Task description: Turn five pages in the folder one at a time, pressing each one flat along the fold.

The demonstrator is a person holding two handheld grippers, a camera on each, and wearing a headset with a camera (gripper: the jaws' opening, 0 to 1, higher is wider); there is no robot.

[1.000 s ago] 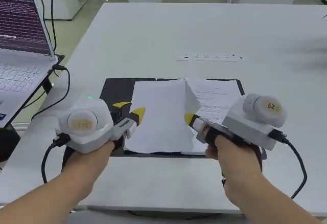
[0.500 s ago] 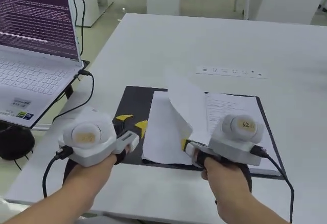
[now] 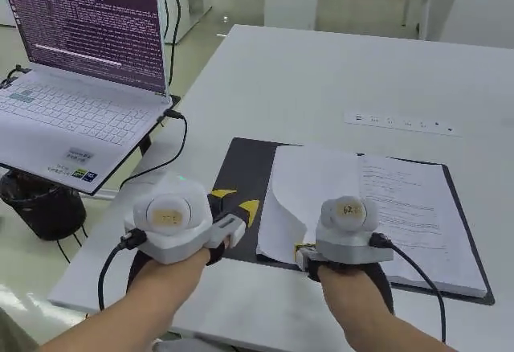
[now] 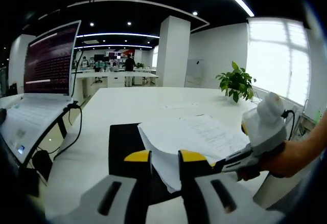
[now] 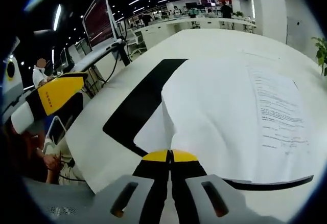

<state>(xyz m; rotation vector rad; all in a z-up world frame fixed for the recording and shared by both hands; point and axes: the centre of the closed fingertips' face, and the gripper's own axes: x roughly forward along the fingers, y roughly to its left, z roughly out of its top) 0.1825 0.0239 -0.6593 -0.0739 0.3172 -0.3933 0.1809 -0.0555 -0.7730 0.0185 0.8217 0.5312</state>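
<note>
A black folder (image 3: 243, 167) lies open on the white table with a printed page (image 3: 409, 199) showing on its right half. My right gripper (image 3: 302, 249) is shut on the lower edge of a blank white sheet (image 3: 309, 191), which arches over the fold toward the left half. In the right gripper view the jaws (image 5: 170, 156) meet on this sheet (image 5: 214, 101), with the folder cover (image 5: 138, 111) to the left. My left gripper (image 3: 238, 202) hovers open over the folder's left cover, just left of the sheet. Its yellow tips (image 4: 159, 156) stand apart before the sheet (image 4: 189, 134).
An open laptop (image 3: 80, 71) sits on a stand to the left, its cable (image 3: 178, 147) trailing onto the table (image 3: 321, 63). A white power strip (image 3: 397, 121) lies beyond the folder. The table's near edge runs just below both grippers.
My right gripper has carried the sheet from upright over the fold down toward the left half. The left gripper has stayed beside the folder's left side. The head camera has shifted.
</note>
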